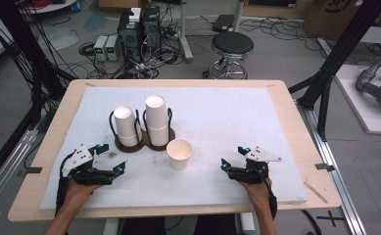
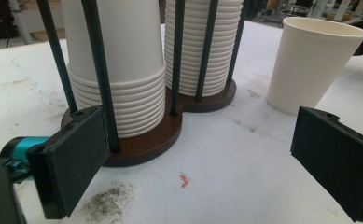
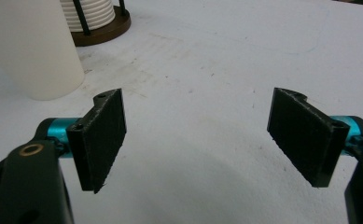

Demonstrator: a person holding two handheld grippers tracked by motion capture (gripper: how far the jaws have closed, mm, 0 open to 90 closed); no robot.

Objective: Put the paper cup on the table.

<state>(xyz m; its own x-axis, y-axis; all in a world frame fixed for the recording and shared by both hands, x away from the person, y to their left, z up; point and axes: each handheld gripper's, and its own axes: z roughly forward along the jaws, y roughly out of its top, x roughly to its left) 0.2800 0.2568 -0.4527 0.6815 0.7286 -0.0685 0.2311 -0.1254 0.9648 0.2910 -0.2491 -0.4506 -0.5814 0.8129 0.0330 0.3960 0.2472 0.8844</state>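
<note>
A single white paper cup (image 1: 179, 153) stands upright on the white mat, just in front of a brown two-slot holder (image 1: 144, 142) with black rods. Each slot holds a stack of upturned white cups (image 1: 126, 125) (image 1: 156, 119). My left gripper (image 1: 110, 157) rests on the mat left of the lone cup, open with nothing between its jaws. In the left gripper view the holder (image 2: 146, 144) and its stacks stand straight ahead, and the lone cup (image 2: 312, 65) is at the right. My right gripper (image 1: 233, 156) lies right of the cup, open and empty; the cup (image 3: 30, 46) is at the left of its view.
The white mat (image 1: 217, 117) covers most of a wooden table (image 1: 296, 127). A dark smudge (image 2: 104, 203) and a small red scrap (image 2: 184, 180) mark the mat near the left gripper. A stool (image 1: 232, 49), computers (image 1: 139, 32) and cables sit on the floor beyond the table.
</note>
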